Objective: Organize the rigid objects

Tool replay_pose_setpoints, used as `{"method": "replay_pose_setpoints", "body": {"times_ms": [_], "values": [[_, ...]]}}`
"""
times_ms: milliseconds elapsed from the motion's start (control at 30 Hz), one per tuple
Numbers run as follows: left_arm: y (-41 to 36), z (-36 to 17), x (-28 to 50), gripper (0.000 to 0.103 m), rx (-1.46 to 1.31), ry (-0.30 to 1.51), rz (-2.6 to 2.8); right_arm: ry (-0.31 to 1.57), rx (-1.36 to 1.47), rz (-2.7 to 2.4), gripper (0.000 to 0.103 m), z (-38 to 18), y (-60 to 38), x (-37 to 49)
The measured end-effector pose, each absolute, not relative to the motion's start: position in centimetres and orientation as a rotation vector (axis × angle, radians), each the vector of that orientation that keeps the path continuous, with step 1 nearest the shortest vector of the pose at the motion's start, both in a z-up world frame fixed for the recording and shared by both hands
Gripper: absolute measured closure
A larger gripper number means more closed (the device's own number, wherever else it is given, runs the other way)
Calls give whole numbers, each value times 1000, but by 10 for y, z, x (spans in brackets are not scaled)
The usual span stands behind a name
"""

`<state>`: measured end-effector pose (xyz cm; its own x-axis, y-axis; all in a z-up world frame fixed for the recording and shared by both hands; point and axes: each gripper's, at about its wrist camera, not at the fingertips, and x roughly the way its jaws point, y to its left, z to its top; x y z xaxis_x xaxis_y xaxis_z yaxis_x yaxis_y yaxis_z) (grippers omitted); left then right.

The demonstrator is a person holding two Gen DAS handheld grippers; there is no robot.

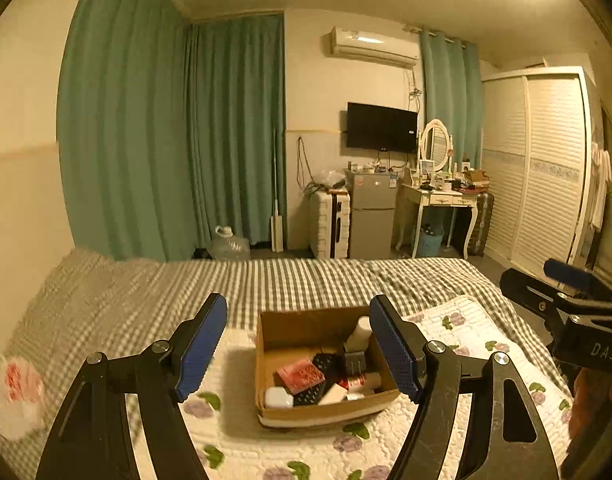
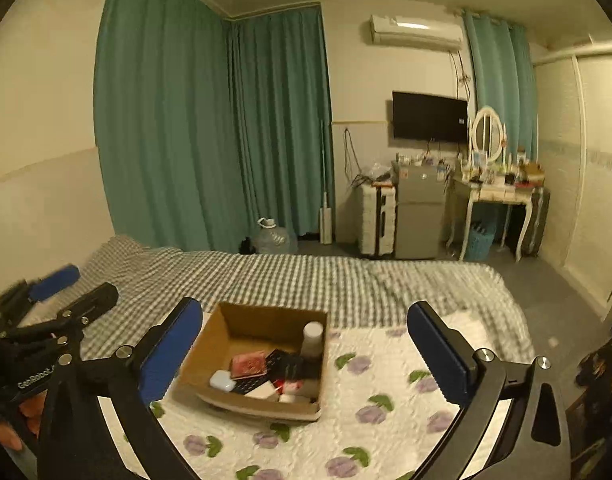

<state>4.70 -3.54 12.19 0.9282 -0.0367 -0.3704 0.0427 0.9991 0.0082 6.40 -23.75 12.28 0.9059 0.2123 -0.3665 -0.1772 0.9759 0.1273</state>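
Observation:
A brown cardboard box point(image 1: 290, 326) sits on a white flowered quilt point(image 1: 242, 428) on the bed. It holds several small items: a white bottle point(image 1: 360, 332), a red patterned case point(image 1: 300, 376), a white earbud case point(image 1: 279, 397), and black and white pieces. My left gripper point(image 1: 298, 350) is open and empty, raised above the box, with its fingers on either side of it in the view. My right gripper point(image 2: 306, 354) is open and empty, held above the same box point(image 2: 262, 326). The other gripper shows at each view's edge: the right one point(image 1: 562, 292), the left one point(image 2: 46, 300).
The bed has a grey checked cover point(image 1: 306, 276). A white plastic bag point(image 1: 16, 392) lies at the bed's left edge. Beyond the bed stand green curtains, a water jug point(image 1: 230, 242), a white suitcase, a small fridge, a dressing table and a wardrobe.

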Motion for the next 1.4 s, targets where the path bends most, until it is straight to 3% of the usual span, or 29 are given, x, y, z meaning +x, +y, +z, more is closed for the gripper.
{"method": "replay_pose_setpoints", "body": {"times_ms": [300,667,1400], "values": [[-39,57,54,27,43,344,27,312,87,169,0,49,-239,74],[-24,-7,65,27,40,441,47,419,46,136,0,-6,-227,97],[-22,-12,61,27,12,474,38,447,9,171,0,-20,-206,95]]}}
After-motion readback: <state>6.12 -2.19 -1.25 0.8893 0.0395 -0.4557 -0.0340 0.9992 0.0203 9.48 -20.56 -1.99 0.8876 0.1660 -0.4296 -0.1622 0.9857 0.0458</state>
